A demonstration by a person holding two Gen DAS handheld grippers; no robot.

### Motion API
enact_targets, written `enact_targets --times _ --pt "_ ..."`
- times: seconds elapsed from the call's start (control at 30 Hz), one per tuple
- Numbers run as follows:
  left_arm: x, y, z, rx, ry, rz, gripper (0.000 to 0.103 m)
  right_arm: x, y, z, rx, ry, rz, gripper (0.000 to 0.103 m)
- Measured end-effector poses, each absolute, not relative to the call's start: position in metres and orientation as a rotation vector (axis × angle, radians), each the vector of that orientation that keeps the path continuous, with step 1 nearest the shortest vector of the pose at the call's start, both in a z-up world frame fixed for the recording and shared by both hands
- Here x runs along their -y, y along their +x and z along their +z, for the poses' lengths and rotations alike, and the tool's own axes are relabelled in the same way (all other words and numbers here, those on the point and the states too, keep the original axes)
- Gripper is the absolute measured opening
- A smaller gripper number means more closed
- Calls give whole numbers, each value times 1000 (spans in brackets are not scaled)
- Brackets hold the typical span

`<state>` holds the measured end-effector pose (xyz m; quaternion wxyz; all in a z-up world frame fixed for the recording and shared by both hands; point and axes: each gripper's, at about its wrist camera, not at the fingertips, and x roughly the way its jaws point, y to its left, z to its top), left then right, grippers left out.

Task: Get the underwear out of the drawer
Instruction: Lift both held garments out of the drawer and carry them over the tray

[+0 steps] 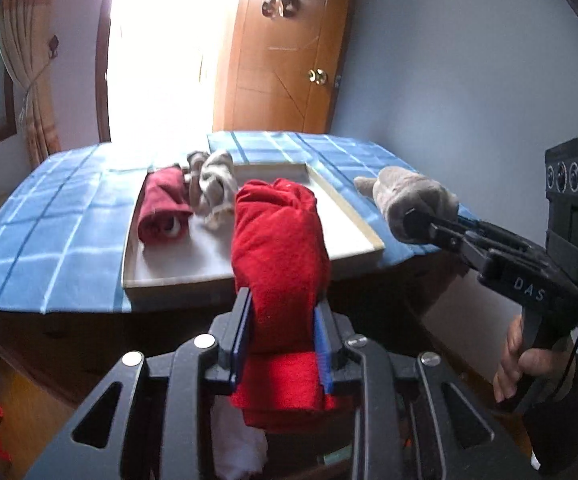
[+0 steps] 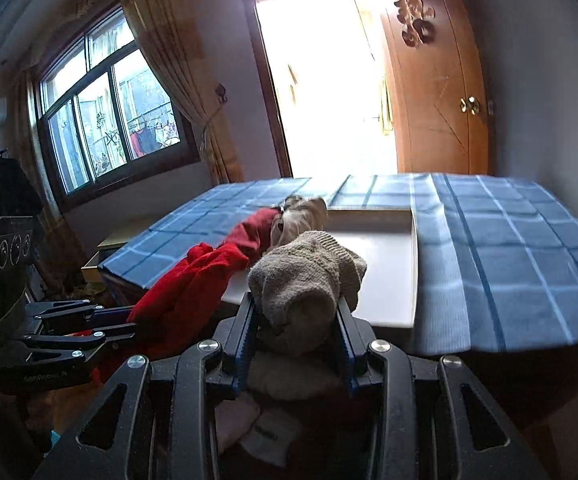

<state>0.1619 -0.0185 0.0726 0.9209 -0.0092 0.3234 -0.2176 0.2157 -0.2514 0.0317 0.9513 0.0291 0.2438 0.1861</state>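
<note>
A blue checked cloth covers the table, and on it sits the shallow white drawer, pulled close to the near edge. Behind it the wooden door stands beside a doorway so bright with daylight that nothing past it can be made out, and a curtained window fills the wall to the left. Two pieces remain in the drawer at its far left end: a dark red roll and, touching it, a crumpled grey-and-white piece. The left gripper has its jaws closed tight on a bright red rolled underwear, which is held in the air in front of the drawer and blocks that camera's sight of the middle of the tray. The right gripper has its jaws clamped on a grey knitted roll, lifted clear at the drawer's near right corner. From the left camera the person's hand can be seen round the right gripper's handle. Below each pair of jaws hangs pale fabric that is cut off by the frame and too dim to identify.
</note>
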Motion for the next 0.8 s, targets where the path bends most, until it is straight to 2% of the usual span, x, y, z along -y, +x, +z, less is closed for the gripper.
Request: enact_targets --times 0.5,0.8 --pt "37 252 80 -656 -97 -414 26 245 306 55 -453 -3 325 39" --pt "60 322 63 -717 -124 -402 26 239 378 37 -536 -60 293 39"
